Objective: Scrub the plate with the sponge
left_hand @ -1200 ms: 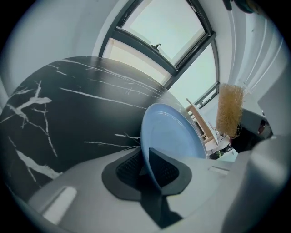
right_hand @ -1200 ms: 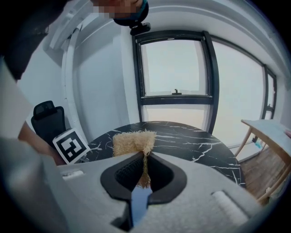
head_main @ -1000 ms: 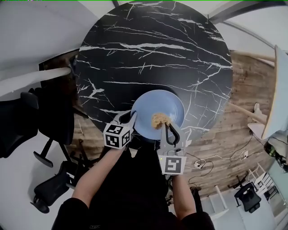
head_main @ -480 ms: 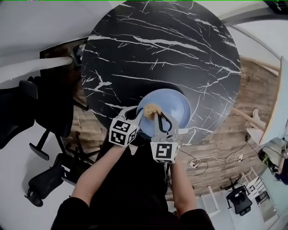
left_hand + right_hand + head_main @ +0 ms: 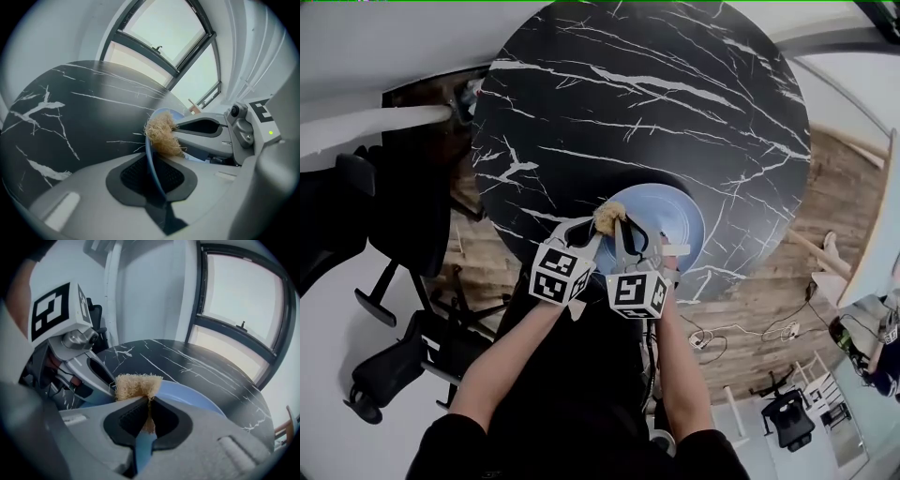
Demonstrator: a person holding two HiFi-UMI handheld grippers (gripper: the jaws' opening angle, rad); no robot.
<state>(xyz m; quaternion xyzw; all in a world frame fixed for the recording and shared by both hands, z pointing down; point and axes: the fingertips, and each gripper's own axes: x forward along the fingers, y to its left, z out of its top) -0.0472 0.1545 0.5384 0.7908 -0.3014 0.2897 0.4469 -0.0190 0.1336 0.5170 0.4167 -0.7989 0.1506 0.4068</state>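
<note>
2 | left claw [image 5: 584, 234], just closing, clamps plate [image 5: 677, 221] | right claw [image 5: 624, 236] clamps sponge [image 5: 608, 217]

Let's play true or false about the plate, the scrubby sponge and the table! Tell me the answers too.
1. The plate is blue. True.
2. The right gripper holds the sponge. True.
3. The table is plain white. False: it is black with white veins.
4. The left gripper is empty. False: its fingers, which have just been closing further, clamp the plate's rim.
5. The sponge sits in the plate's middle. False: it is at the rim, beside the left gripper.
</note>
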